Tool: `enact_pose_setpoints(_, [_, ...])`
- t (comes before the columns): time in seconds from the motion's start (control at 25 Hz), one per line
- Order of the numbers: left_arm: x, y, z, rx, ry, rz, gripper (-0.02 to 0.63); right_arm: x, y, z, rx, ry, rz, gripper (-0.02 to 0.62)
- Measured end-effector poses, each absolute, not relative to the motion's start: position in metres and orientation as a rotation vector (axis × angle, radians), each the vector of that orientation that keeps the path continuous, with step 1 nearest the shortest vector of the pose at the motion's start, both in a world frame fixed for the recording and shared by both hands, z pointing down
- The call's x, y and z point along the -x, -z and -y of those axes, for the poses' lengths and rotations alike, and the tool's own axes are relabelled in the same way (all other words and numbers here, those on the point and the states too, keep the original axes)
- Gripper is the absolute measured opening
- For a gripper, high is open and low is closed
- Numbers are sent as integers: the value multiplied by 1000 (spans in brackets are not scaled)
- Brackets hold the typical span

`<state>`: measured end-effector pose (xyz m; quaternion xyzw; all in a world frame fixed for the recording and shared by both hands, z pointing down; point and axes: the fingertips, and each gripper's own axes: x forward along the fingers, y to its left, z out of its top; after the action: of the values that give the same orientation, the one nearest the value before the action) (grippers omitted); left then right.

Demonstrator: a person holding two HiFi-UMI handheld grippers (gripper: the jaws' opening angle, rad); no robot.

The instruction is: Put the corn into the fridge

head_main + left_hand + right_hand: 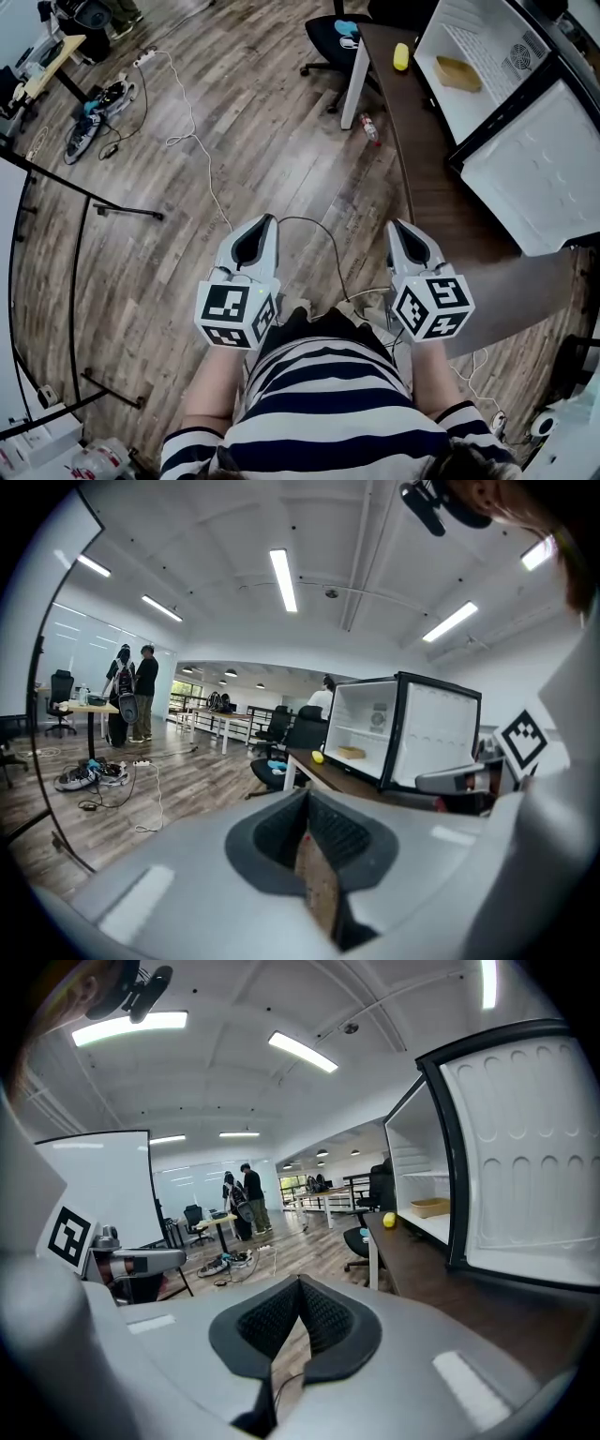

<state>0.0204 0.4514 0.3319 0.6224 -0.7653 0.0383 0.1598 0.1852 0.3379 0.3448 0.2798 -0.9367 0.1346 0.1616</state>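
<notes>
The left gripper (pixel 263 223) and right gripper (pixel 399 227) are both clenched and empty at lower centre, while the yellow corn (pixel 401 56) lies on the dark tabletop (pixel 424 173) at upper right, just beside the open fridge (pixel 489 49).

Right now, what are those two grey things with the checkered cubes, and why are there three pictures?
A person in a striped shirt holds a grey pinching tool in each hand: the left tool and the right tool. The cubes are part of them. One picture comes from a camera on the person's head, looking down; the other two from cameras riding on each tool. Both tools are shut and empty. On the dark brown table lies a small yellow corn, near the open white fridge.
</notes>
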Motion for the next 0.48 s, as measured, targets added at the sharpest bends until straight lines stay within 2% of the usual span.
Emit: enact_pose_setpoints(0.48, [7, -342, -466, -1763, -124, 2172, 0, -154, -359, -351, -783, -392, 2636, -3])
